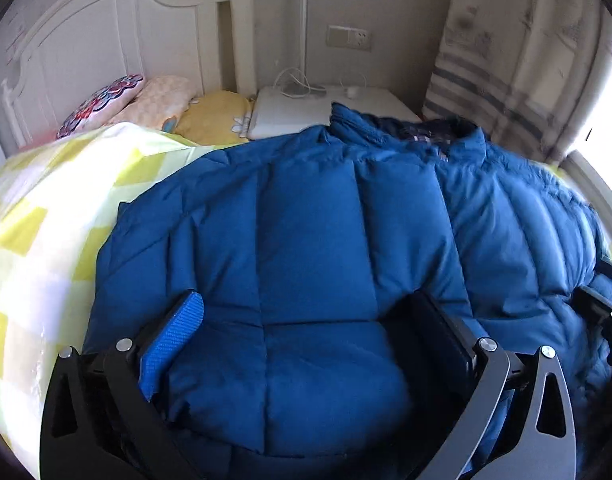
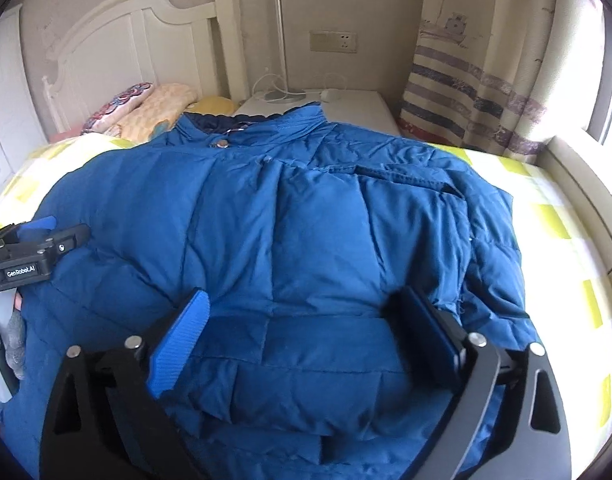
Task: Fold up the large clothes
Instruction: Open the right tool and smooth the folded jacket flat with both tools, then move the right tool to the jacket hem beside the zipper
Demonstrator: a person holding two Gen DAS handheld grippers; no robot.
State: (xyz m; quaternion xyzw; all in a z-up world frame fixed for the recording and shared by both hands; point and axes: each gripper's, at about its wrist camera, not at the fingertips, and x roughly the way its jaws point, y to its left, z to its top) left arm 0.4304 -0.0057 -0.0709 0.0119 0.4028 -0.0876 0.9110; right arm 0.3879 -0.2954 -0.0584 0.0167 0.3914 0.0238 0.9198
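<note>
While the blue padded jacket (image 2: 306,240) lies spread on the bed (image 2: 553,208), my right fingers (image 2: 306,344) and left fingers (image 1: 306,344) stand apart over its hem, seemingly unclamped; left gripper (image 2: 30,256) reads "GenRobot.AI".

Bed (image 2: 545,184), yellow-white check sheet: blue down jacket (image 2: 306,220) laid flat; pillows (image 1: 158,100) at white headboard (image 1: 106,32).

Blue quilted jacket (image 2: 306,216) on a yellow-and-white checked bedsheet (image 1: 46,216) — striped curtain (image 2: 465,92), white headboard (image 2: 146,40).
</note>
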